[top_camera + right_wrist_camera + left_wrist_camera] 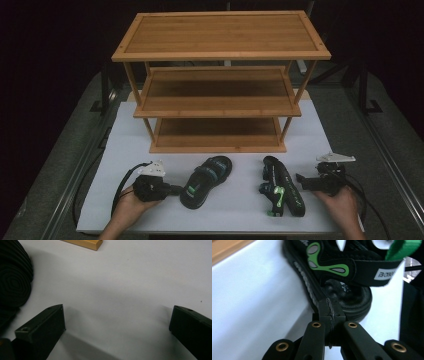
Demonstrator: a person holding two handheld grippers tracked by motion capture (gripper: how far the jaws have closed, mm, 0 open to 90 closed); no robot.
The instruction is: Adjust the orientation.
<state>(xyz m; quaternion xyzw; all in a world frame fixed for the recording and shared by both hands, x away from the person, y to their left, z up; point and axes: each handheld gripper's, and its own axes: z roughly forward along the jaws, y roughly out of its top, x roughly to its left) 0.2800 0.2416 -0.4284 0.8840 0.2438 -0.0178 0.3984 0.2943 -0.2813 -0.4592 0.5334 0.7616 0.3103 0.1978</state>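
From above, your left gripper (175,189) lies low on the white table board (125,145), its tip at the heel of the black strapped sandal with green markings (206,181), which lies flat, sole down, in front of the three-tier bamboo shoe rack (220,80). Your left gripper view gives what the high view cannot: the two black jaws are pressed together on the sandal's (332,282) sole rim at the heel end, so you have hold of its edge. That view also shows the green-and-grey patch on the strap and a white label whose letters are too blurred to read.

Your right gripper (300,179) sits just beside the second black sandal with green buckles (281,186), which lies tipped on its side, well apart from the first one. In your right gripper view the jaws stand wide apart over bare white board with nothing between them; the ribbed black sole (13,280) of that sandal is cut off at the left edge, and a corner of the rack's base (86,243) shows at the top.

The rack's three shelves are bare. Beyond the table everything is dark and hard to make out.
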